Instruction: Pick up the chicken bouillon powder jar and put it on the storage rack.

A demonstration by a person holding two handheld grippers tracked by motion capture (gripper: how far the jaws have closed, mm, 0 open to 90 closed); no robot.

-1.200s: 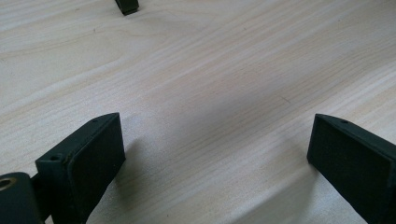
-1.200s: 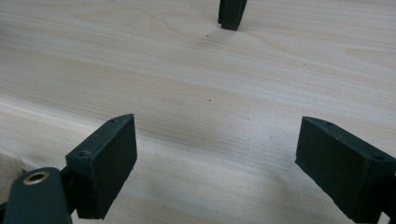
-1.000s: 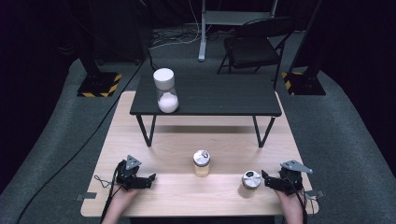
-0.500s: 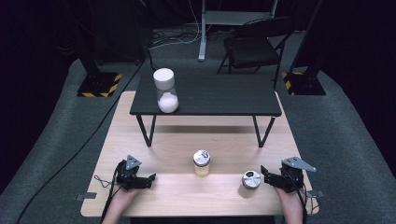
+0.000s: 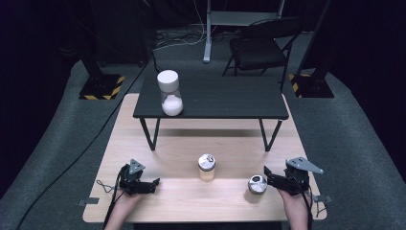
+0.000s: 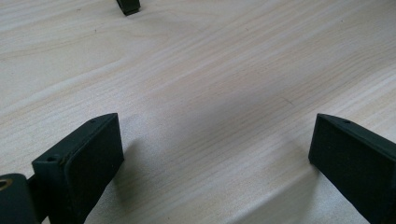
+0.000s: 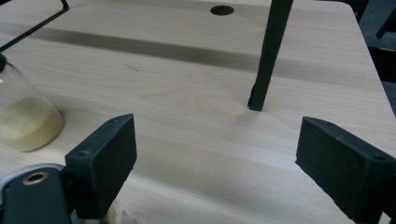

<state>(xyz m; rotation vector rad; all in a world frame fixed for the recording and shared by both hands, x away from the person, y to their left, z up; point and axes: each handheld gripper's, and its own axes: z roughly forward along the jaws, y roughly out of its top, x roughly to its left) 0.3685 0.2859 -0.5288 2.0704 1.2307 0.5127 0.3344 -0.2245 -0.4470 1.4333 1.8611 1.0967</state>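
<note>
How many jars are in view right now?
3: a white-lidded glass jar of white powder on the black bench, a silver-capped jar of tan powder mid-table, and a silver-lidded jar beside the right tool.

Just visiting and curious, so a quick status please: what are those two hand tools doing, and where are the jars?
Left gripper open, low over the wooden table. Right gripper open, nothing between its fingers, beside the small jar. Middle jar stands apart. Nothing between.

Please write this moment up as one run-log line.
left gripper: open, empty, low over wooden table | right gripper: open, empty, beside small metal-lidded jar | jar of yellow powder: upright, mid-table
</note>
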